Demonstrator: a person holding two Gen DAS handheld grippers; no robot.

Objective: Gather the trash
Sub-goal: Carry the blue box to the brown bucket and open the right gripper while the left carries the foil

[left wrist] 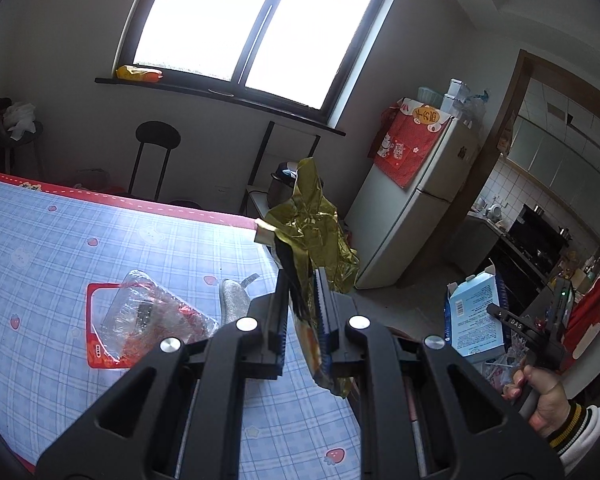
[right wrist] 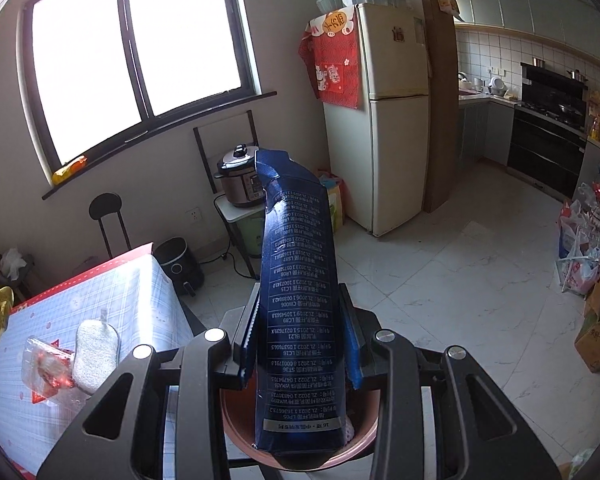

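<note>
R gripper [right wrist: 300,344] clamps stiff, light box [right wrist: 296,300] midway over bin [right wrist: 364,446]; L gripper [left wrist: 300,316] pinches floppy wrapper [left wrist: 308,224] (crushable).

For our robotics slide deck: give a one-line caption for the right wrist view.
Right gripper holds a dark blue carton above a brown bin.

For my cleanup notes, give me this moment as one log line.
left claw: shut on gold wrapper | right claw: shut on blue box, above bin | left on table: clear wrapper, grey pad
</note>
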